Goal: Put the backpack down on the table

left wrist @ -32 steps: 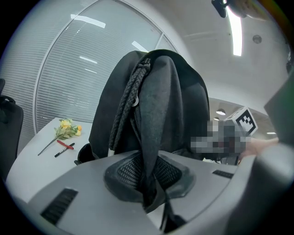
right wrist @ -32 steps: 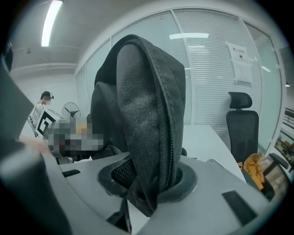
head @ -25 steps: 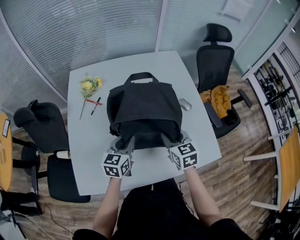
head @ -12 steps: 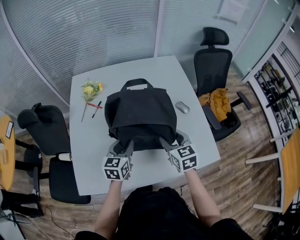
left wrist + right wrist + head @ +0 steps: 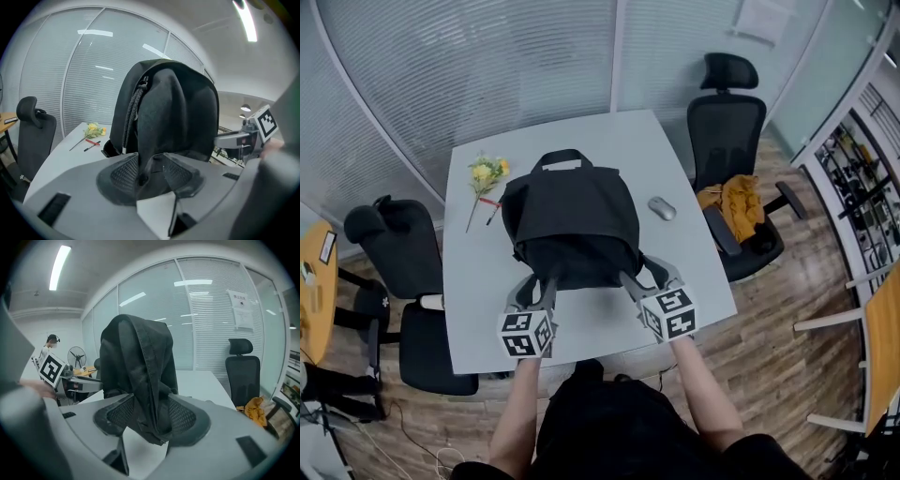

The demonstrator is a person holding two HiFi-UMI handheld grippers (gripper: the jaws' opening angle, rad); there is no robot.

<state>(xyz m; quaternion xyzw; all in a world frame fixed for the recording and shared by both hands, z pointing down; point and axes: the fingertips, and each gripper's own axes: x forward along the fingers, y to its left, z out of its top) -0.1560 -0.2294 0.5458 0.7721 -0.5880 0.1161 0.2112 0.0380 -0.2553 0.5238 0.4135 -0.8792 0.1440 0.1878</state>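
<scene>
The grey table already carried the whole load. The black backpack stood on it near the middle, carry handle on the far side and its near lower edge towards the person. It was not hanging from anything.

Set against the views from a second earlier, the bag had kept its shape and its place between the flowers and the computer mouse. What had changed was at its near edge. More of each gripper's fingers showed in front of the bag, as if both hands had drawn back a little.

The left gripper had its jaws opening. In its own view a fold of the backpack's fabric still lay between the mesh pads, loose rather than pinched.

The right gripper was opening as well. A hanging flap of the bag sat in the gap between its pads, slack and no longer clamped.

I judged from this that the putting-down was all but finished. The bag stood by itself and both grips were being let go. All that seemed left was to pull the jaws clear of the fabric without dragging the bag towards the table's near edge.
</scene>
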